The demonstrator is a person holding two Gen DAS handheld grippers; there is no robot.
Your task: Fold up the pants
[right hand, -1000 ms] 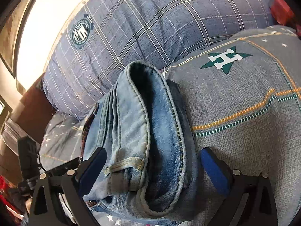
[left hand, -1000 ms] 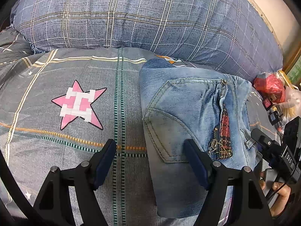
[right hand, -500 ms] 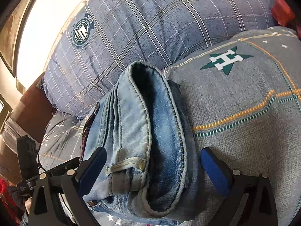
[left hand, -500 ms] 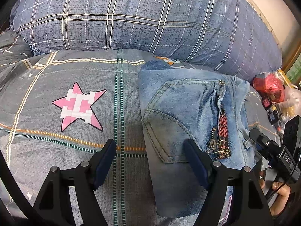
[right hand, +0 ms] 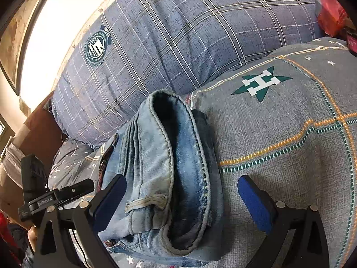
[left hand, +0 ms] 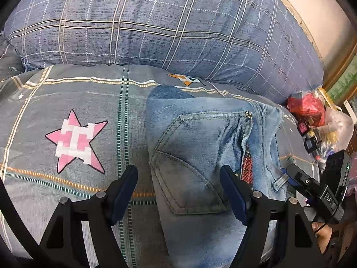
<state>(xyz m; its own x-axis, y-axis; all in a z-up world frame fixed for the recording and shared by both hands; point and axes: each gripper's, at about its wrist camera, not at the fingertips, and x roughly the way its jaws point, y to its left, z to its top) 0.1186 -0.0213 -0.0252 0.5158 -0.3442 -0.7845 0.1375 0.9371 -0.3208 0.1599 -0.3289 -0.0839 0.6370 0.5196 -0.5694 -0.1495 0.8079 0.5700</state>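
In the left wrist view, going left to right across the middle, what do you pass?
Pink star on the bedspread → folded jeans → red bag at the bed's right edge.

Home bedroom — star-print quilt, big plaid pillow, cluttered bedside bags

Bed, grey quilt with plaid lines; pink star patch at 9 o'clock, green star patch at 1 o'clock. Large blue plaid pillow at 12 o'clock, round crest. Pale wall behind, brightly lit. Red plastic bag at 3 o'clock.
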